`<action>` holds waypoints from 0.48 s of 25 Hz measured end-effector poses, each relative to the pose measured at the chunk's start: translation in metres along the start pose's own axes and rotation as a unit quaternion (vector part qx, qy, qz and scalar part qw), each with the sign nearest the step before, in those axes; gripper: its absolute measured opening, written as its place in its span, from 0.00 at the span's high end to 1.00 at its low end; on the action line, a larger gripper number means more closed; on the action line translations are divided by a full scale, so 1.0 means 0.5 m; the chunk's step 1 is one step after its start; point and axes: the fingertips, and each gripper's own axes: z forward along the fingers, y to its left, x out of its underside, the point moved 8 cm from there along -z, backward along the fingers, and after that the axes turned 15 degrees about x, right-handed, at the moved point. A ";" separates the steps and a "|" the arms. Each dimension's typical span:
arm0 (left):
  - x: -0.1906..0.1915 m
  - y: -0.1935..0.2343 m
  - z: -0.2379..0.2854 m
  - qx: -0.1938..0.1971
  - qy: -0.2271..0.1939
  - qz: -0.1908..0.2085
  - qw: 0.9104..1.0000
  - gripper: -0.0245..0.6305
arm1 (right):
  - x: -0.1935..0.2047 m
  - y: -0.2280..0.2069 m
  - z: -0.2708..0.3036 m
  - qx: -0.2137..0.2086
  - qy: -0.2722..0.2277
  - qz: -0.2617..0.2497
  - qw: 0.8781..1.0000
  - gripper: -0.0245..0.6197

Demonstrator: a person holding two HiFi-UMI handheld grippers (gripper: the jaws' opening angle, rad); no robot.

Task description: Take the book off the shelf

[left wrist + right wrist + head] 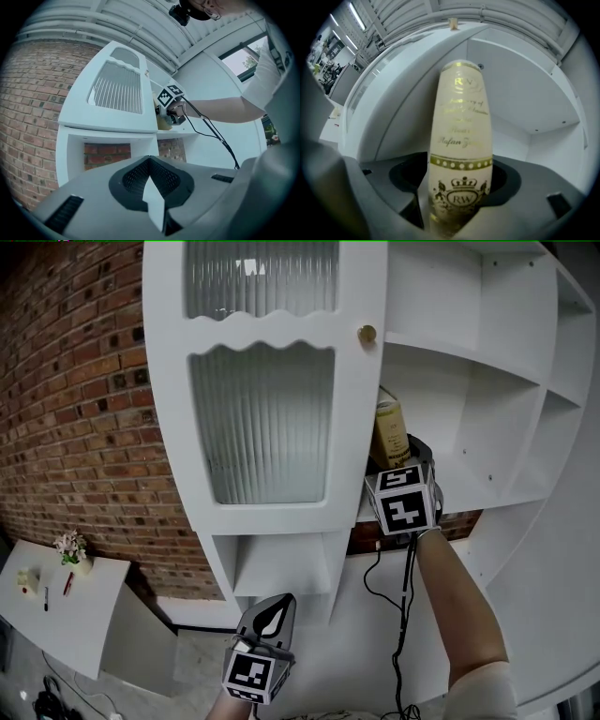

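book [461, 140] spine, gold crest legible in right gripper view only

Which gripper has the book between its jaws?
The right gripper, up at the shelf, straddles the cream gold-printed book; the left gripper hangs low, jaws together, empty.

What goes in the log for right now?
right gripper: open, book between jaws | left gripper: shut, empty, low | book: upright on shelf

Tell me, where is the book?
The book stands on the white shelf, right of centre in the head view, just right of the glass door. The right gripper has its open jaws around the spine.
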 end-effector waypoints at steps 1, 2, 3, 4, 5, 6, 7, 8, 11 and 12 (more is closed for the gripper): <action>-0.004 0.002 -0.002 -0.001 0.002 -0.001 1.000 0.94 | 0.000 0.001 0.008 -0.001 0.004 0.000 1.000 0.45; -0.001 0.006 -0.003 -0.002 -0.001 -0.003 1.000 0.94 | 0.001 0.002 0.015 -0.001 0.008 0.001 1.000 0.46; 0.005 0.009 -0.003 -0.003 -0.007 -0.004 1.000 0.94 | 0.002 0.001 0.022 0.000 0.011 0.001 1.000 0.47; 0.009 0.013 -0.005 -0.006 -0.013 -0.002 1.000 0.94 | 0.004 0.000 0.026 0.001 0.013 0.001 1.000 0.48; 0.012 0.017 -0.006 -0.010 -0.016 0.000 1.000 0.94 | 0.005 -0.002 0.030 0.003 0.013 0.002 1.000 0.48; 0.015 0.020 -0.009 -0.013 -0.016 0.001 1.000 0.94 | 0.006 -0.004 0.032 0.003 0.013 0.004 1.000 0.49; 0.017 0.023 -0.011 -0.015 -0.014 0.000 1.000 0.94 | 0.007 -0.006 0.034 0.004 0.012 0.007 1.000 0.50; 0.018 0.024 -0.013 -0.016 -0.012 -0.004 1.000 0.94 | 0.008 -0.007 0.035 0.006 0.010 0.009 1.000 0.51; 0.024 0.024 -0.019 -0.019 -0.002 -0.017 1.000 0.94 | 0.010 -0.011 0.035 0.017 0.004 0.014 1.000 0.55; 0.026 0.024 -0.021 -0.022 0.000 -0.017 1.000 0.94 | 0.011 -0.013 0.034 0.021 0.003 0.015 1.000 0.57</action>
